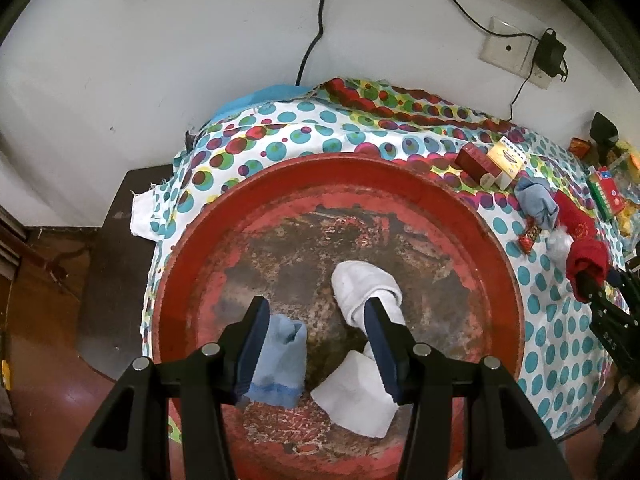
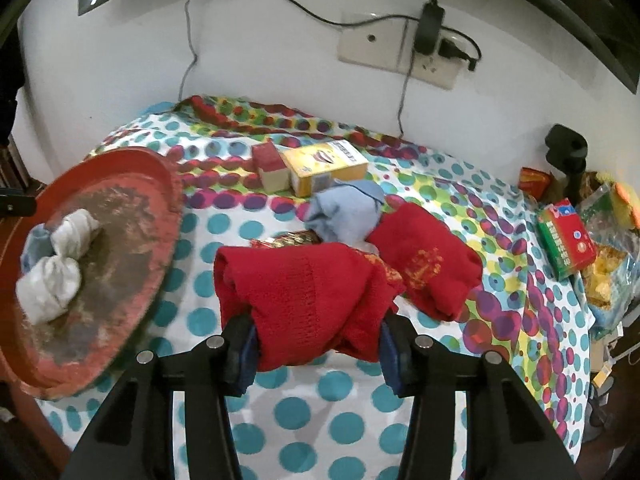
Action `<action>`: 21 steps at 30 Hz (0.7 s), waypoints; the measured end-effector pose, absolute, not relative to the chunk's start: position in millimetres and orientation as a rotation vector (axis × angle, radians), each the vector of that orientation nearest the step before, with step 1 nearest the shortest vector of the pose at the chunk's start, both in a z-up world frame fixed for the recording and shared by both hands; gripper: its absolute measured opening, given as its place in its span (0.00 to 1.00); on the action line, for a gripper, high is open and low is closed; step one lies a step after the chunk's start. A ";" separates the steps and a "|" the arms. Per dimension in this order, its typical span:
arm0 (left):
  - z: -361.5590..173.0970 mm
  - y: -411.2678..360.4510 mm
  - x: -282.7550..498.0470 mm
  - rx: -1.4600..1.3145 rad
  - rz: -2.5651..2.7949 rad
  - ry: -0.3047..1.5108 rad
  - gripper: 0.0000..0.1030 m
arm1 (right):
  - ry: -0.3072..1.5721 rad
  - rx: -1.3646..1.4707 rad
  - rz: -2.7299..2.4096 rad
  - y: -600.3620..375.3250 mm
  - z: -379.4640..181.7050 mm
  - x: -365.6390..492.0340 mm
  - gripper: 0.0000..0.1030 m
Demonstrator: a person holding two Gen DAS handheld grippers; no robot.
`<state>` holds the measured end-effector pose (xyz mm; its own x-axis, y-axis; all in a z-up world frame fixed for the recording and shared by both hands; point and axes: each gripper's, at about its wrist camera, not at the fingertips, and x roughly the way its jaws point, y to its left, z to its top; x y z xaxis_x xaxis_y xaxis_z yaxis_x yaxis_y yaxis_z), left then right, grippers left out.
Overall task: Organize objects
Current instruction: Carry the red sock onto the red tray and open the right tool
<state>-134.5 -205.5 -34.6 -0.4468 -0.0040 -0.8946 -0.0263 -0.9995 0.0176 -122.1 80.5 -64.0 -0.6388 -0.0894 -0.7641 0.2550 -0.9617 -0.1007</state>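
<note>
A red sock [image 2: 312, 300] is clamped between the right gripper's [image 2: 316, 344] fingers, above the dotted cloth [image 2: 304, 412]. A second red sock [image 2: 432, 268] and a blue sock [image 2: 344, 216] lie just beyond. The left gripper [image 1: 316, 344] is held open over the red tray [image 1: 496, 248], where a white sock [image 1: 360, 292] and a light-blue one [image 1: 280, 356] lie.

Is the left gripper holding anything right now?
No: the left gripper is open above the red tray, with the white sock and light blue sock lying loose.
</note>
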 end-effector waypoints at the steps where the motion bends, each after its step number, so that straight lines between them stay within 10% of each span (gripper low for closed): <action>1: -34.4 -207.2 -134.1 -1.644 2.663 0.042 0.49 | 0.304 1.224 -2.659 76.1 -62.1 -121.2 0.45; 21: -38.1 -250.3 -131.0 -1.683 2.718 -0.057 0.49 | 0.288 1.294 -2.533 -28.3 -47.2 -105.2 0.45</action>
<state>-131.0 -250.3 -38.1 -0.4445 -0.0287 -0.8953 0.0659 -0.9978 -0.0008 -105.2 -28.3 -47.2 -0.5588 -0.1582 -0.8141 0.3368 -0.9403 -0.0485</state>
